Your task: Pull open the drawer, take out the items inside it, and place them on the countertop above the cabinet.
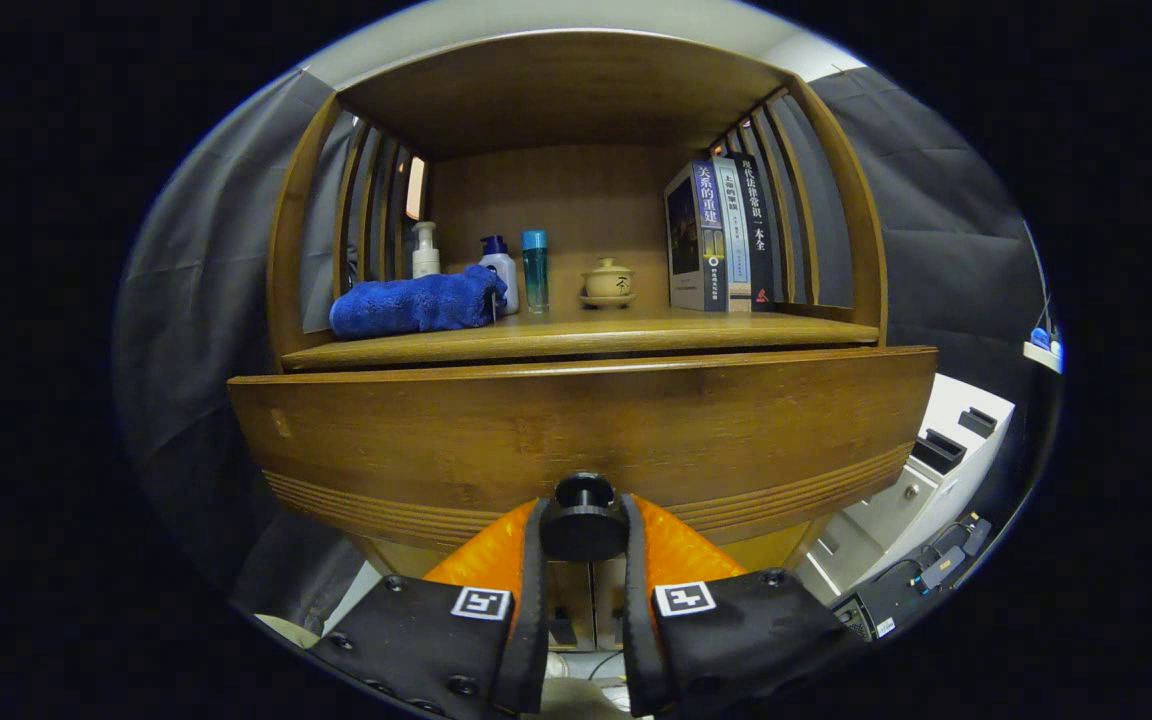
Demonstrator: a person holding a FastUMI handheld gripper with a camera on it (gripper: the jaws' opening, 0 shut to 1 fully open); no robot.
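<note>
The wooden drawer front point(576, 425) spans the width of the cabinet just ahead of me. Its round black knob point(584, 518) sits between my two orange-and-black fingers point(526, 560), and both press on its sides, so my gripper point(584, 535) is shut on the knob. The drawer's inside is hidden behind its front. Above it runs the wooden countertop point(636, 335) of the cabinet.
On the countertop lie a folded blue towel point(418, 303), a white pump bottle point(425, 250), a white bottle with blue cap point(499, 268), a teal bottle point(535, 270), a lidded tea bowl point(607, 281) and several books point(721, 235). A white unit point(926, 470) stands to the right.
</note>
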